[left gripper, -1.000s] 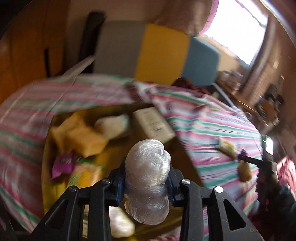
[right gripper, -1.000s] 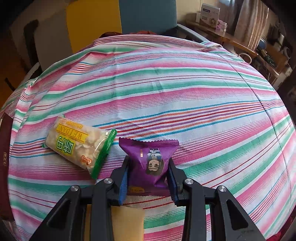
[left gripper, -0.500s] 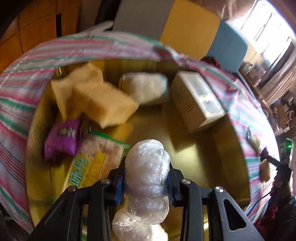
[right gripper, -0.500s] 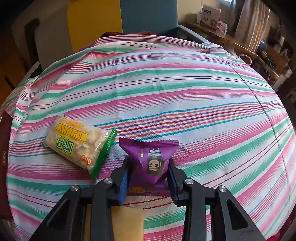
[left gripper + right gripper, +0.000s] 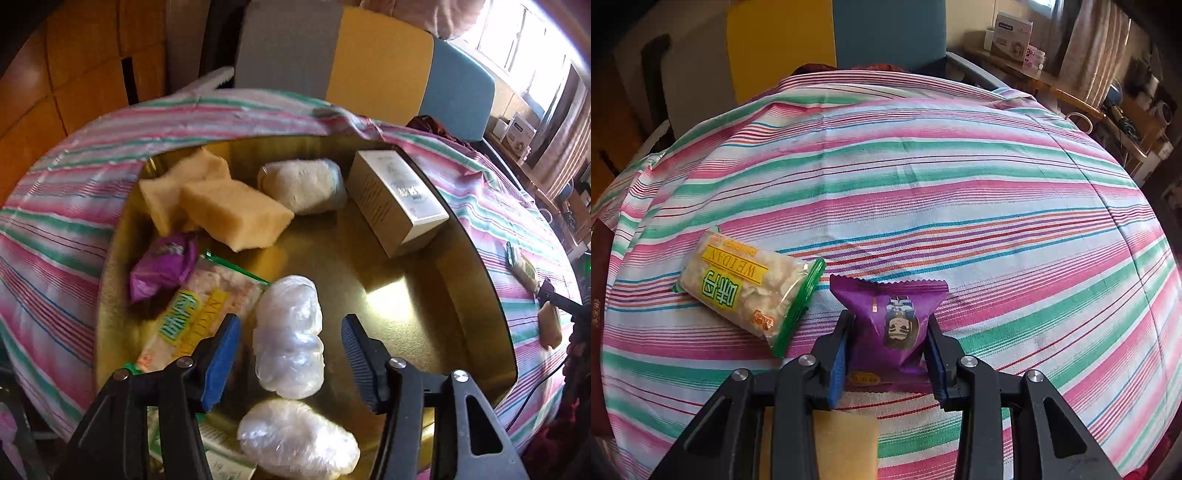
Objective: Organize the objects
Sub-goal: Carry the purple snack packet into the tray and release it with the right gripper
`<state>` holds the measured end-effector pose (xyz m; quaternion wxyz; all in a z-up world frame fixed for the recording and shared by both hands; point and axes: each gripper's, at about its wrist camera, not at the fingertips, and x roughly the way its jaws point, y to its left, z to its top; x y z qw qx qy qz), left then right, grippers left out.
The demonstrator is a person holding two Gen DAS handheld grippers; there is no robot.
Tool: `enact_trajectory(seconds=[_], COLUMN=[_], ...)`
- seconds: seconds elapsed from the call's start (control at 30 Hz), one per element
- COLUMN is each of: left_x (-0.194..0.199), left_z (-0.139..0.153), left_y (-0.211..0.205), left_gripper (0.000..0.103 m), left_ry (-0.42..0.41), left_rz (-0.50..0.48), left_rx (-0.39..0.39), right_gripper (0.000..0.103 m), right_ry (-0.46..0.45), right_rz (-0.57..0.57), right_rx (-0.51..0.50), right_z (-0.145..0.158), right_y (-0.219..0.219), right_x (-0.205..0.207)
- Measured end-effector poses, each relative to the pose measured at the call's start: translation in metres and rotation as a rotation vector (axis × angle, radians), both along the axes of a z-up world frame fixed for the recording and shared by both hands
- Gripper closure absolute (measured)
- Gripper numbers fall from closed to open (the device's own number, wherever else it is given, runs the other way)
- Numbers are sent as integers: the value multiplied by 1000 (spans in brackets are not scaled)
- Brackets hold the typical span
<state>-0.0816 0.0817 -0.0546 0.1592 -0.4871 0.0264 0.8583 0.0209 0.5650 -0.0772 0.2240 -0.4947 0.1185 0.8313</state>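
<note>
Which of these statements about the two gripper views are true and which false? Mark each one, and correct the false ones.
1. The left gripper is clamped on the clear plastic-wrapped bundle. False: its jaws have just been opening, and the bundle lies between them with a gap on each side.
2. The right gripper is shut on a purple snack packet. True.
3. The gold tray holds a white box. True.
4. The green-edged snack pack on the striped cloth lies to the right of the purple packet. False: it lies to its left.
5. Two yellow sponges lie in the tray. True.
</note>
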Motion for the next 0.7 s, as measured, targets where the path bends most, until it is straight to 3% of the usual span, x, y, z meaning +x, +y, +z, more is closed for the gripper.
enact_trajectory(seconds=[0.33, 0.53, 0.7], left_x=[35, 43, 46], left_z=[51, 60, 57], left_y=[-22, -31, -38], left_gripper=[45, 45, 45], left_ry=[206, 239, 222], left_rz=[-2, -3, 6], left_rx=[0, 14, 36], right_gripper=[68, 68, 68], right_ry=[-4, 115, 202], right_rz=[-13, 27, 202], right_rx=[7, 21, 6], right_z=[5, 53, 96], right_y=[-1, -30, -97], right_x=[-1, -4, -22])
